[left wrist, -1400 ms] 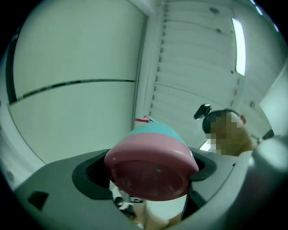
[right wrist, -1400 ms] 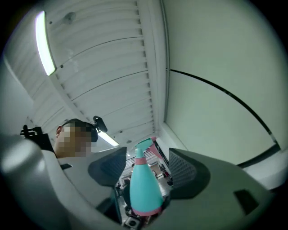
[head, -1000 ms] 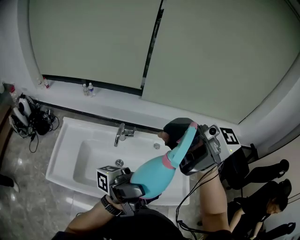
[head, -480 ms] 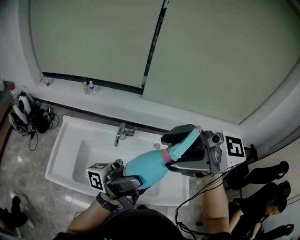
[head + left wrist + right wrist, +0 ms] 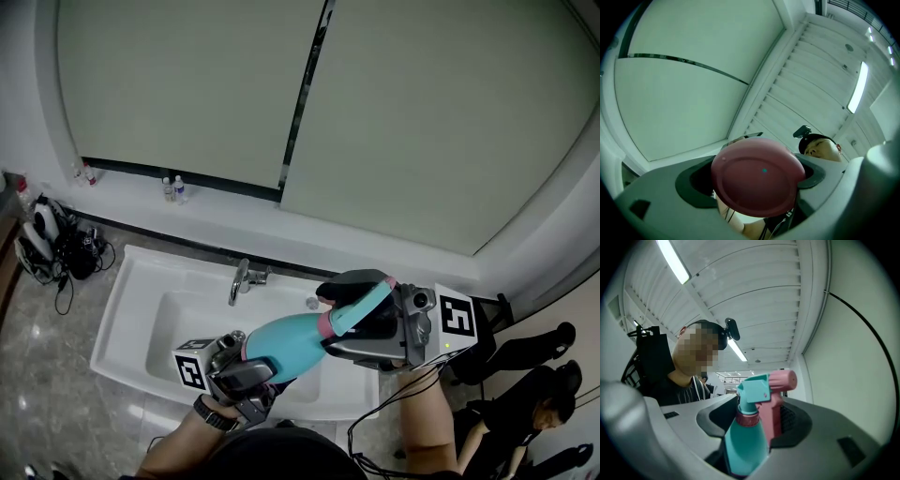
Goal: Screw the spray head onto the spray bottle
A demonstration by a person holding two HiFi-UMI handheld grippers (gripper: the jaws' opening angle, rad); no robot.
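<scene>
The white sink (image 5: 131,309) lies under your hands and runs off to the far left. Over its near right edge you hold the teal bottle (image 5: 286,342) tilted, base toward the near left and neck toward the far right. Your left gripper (image 5: 253,375) is clamped on the bottle's reddish base, which fills the gap between its jaws. Your right gripper (image 5: 361,328) has its jaws partway closed, pressing on the spray head (image 5: 764,387), which sits on the bottle's neck. The tap (image 5: 239,277) stands at the sink's far rim, left of the head.
</scene>
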